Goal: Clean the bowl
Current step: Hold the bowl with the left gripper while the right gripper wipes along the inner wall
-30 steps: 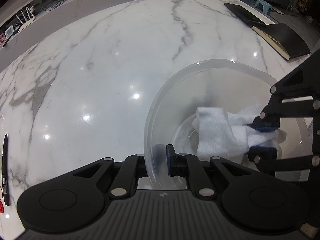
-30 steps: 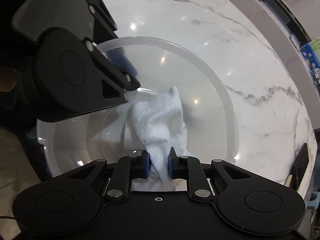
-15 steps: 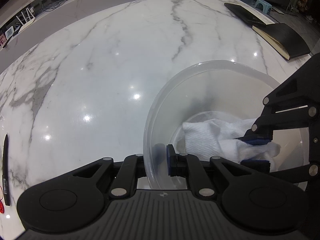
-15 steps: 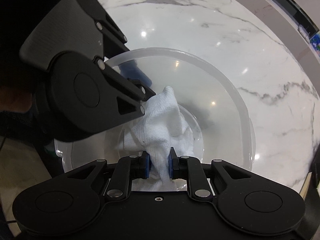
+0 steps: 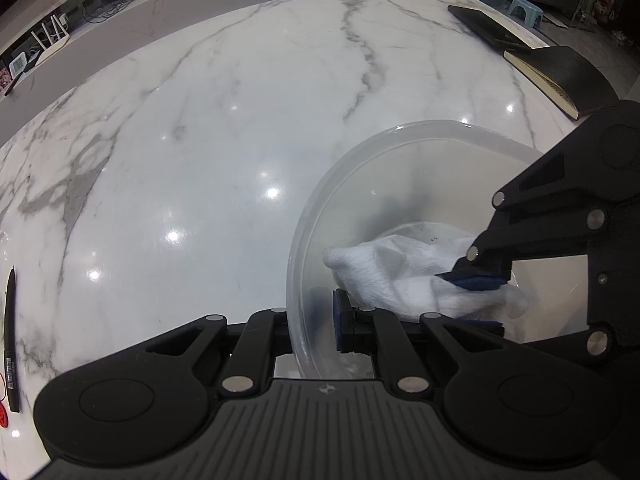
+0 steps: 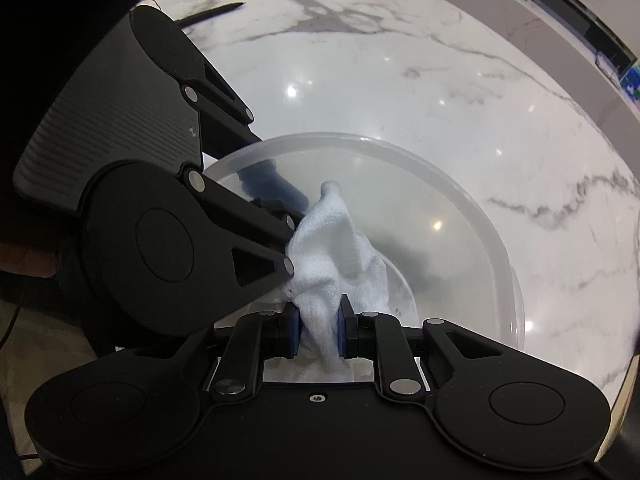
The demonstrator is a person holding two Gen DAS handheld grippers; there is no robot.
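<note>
A translucent plastic bowl stands on the white marble table; it also shows in the right wrist view. My left gripper is shut on the bowl's near rim, one blue pad inside the wall and one outside. My right gripper is shut on a white cloth and presses it against the inside of the bowl close to the left gripper's inner finger. In the left wrist view the cloth lies low in the bowl with the right gripper entering from the right.
A black pen lies at the table's left edge. A black notebook and a dark tablet lie at the far right. A low wall with cables runs along the table's far side.
The right gripper has swept the cloth across the bowl's inside toward the left gripper. The left gripper has kept its hold on the rim.
</note>
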